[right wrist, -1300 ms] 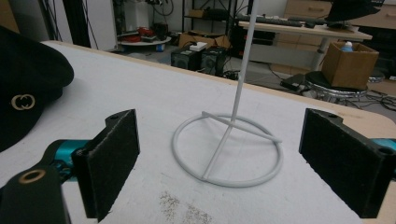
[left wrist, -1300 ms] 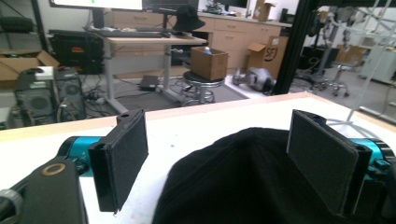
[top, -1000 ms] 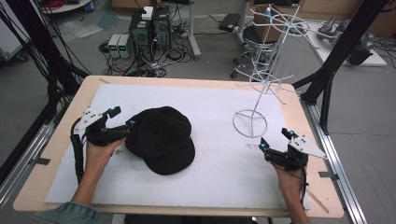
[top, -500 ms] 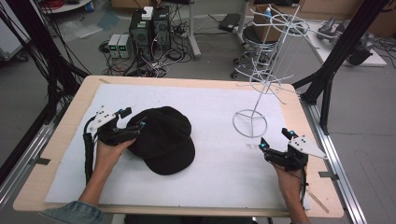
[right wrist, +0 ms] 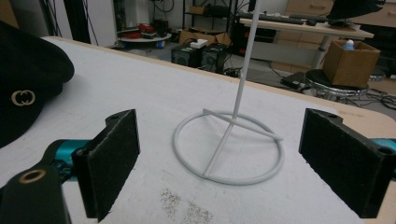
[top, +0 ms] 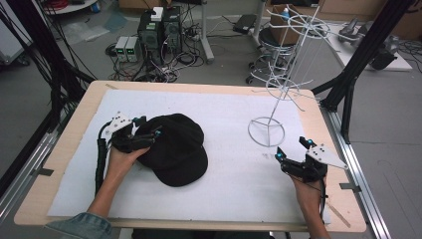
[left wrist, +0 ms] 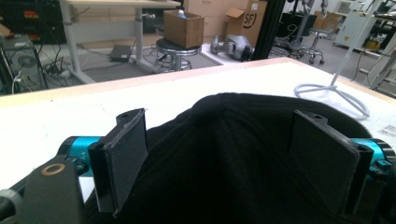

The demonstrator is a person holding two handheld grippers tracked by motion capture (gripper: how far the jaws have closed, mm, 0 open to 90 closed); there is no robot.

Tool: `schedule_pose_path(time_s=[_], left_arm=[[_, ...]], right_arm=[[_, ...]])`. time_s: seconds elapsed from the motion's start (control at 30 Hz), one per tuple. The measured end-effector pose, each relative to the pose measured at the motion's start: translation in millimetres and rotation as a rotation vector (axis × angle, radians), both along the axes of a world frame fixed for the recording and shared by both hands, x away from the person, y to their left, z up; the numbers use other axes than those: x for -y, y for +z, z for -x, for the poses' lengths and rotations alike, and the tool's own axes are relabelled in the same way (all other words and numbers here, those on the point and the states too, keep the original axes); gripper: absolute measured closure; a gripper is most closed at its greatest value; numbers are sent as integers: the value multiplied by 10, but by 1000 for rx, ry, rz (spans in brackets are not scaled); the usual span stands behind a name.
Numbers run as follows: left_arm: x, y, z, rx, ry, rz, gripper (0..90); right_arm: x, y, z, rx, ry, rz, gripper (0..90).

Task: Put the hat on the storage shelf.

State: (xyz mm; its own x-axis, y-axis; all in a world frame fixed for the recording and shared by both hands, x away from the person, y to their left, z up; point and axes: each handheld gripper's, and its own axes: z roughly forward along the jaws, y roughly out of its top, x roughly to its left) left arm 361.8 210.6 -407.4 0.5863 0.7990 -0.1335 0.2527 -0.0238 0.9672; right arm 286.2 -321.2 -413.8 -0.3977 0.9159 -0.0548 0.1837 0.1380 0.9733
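Left hand-held gripper (top: 144, 133) spread around black cap (top: 174, 149) | right hand-held gripper (top: 293, 149) spread, empty, near wire stand (top: 266, 132) | step: likely grasping cap | next: pinch brim

Black cap (top: 174, 149) flat beside white wire stand (top: 272, 107)

left tool (top: 142, 130): jaws spread, hand-held low | right tool (top: 293, 149): jaws spread, hand-held low

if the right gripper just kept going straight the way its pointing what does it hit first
Most likely the round base ring of the white wire rack, which lies dead ahead between the open jaws of the right gripper. Only bare white mat lies before it. Exact gap is hard to judge.
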Motion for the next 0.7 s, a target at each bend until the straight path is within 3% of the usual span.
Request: schedule_pose_path(time_s=[0.13, 0.47, 0.7], left_arm=[[2, -16, -23, -29, -8, 16, 204], [98, -44, -50, -56, -20, -39, 211], [125, -73, -52, -97, -26, -87, 385]], right_arm=[[7, -2, -7, 0, 0, -1, 116], [10, -1, 4, -7, -2, -8, 116], [1, -1, 1, -4, 4, -2, 116]])
